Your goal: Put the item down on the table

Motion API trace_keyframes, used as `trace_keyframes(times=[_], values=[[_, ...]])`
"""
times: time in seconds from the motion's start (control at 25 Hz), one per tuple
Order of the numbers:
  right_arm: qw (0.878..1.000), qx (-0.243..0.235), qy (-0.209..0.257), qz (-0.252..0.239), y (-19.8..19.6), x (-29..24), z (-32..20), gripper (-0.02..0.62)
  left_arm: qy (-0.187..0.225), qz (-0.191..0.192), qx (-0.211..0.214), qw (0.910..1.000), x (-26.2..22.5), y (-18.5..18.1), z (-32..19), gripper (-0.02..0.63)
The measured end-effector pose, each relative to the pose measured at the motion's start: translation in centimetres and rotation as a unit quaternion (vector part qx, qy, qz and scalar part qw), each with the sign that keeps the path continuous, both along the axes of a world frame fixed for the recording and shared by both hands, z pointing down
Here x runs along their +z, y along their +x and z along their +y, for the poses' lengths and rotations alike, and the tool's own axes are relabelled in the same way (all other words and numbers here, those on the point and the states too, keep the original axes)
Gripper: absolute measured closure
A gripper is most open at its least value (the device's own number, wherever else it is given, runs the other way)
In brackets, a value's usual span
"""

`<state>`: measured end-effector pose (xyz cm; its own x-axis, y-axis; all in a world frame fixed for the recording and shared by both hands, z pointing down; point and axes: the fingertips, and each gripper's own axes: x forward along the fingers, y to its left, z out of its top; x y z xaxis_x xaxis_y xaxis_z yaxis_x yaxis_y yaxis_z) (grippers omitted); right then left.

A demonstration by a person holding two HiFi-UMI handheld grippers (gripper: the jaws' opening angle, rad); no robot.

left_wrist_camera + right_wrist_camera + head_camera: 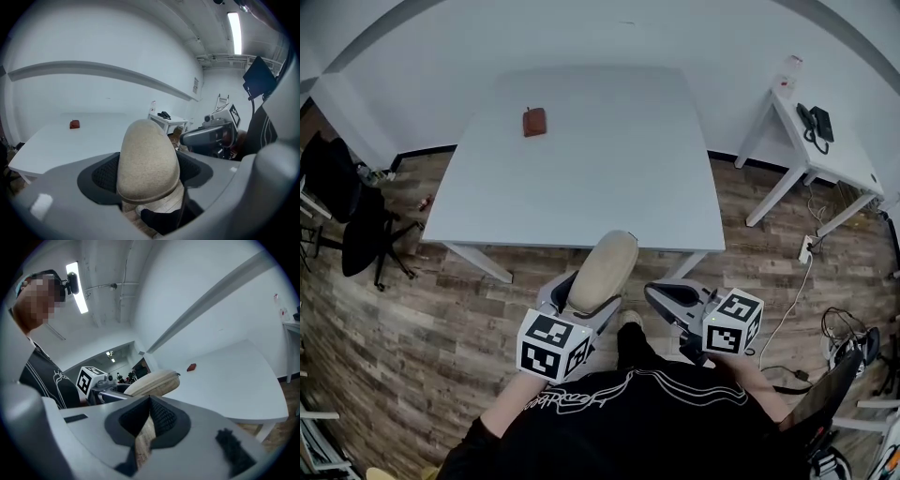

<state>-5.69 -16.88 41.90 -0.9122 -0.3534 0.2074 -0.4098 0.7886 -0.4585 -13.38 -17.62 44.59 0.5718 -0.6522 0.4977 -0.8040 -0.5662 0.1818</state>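
Note:
My left gripper (589, 292) is shut on a beige oval case (604, 272), held over the wooden floor just short of the white table's (609, 178) near edge. In the left gripper view the case (147, 161) stands between the two dark pads and fills the gap. To its right, my right gripper (664, 298) is shut with nothing in it. The right gripper view shows its pads meeting at the tip (150, 401), with the case (152, 383) beyond them to the left.
A small red-brown object (534, 122) lies on the table's far left part. A small white side table (853, 173) with a black phone (816, 124) stands at the right. A black office chair (347, 211) is at the left. Cables and a power strip (806, 248) lie on the floor at the right.

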Motion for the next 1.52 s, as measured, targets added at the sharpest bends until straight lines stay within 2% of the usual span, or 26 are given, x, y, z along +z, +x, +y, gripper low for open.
trace_keyframes(times=[0.28, 0.64, 0.8, 1.12, 1.4, 1.52], values=[[1.0, -0.012, -0.023, -0.007, 0.2, 1.0, -8.8, 0.586, -0.02, -0.029, -0.016, 0.9992, 1.7, -0.4, -8.4, 0.236], [0.998, -0.008, -0.057, 0.004, 1.7, 4.3, -18.3, 0.586, -0.029, -0.027, -0.014, 0.9991, 4.9, 1.3, -19.2, 0.236], [0.997, -0.003, -0.072, 0.004, 2.0, 5.7, -21.2, 0.586, -0.018, -0.045, -0.006, 0.9988, 7.4, 1.9, -23.2, 0.238], [0.996, 0.01, -0.089, 0.011, 3.3, 7.3, -24.1, 0.586, 0.002, -0.13, 0.023, 0.9912, 12.8, 2.9, -28.1, 0.241], [0.994, 0.021, -0.108, 0.021, 4.3, 9.4, -25.1, 0.586, 0.012, -0.15, 0.035, 0.988, 15.2, 3.6, -30.0, 0.241], [0.993, 0.023, -0.11, 0.023, 4.2, 9.6, -25.2, 0.586, -0.003, -0.175, 0.042, 0.9837, 16.7, 3.3, -30.1, 0.238]])
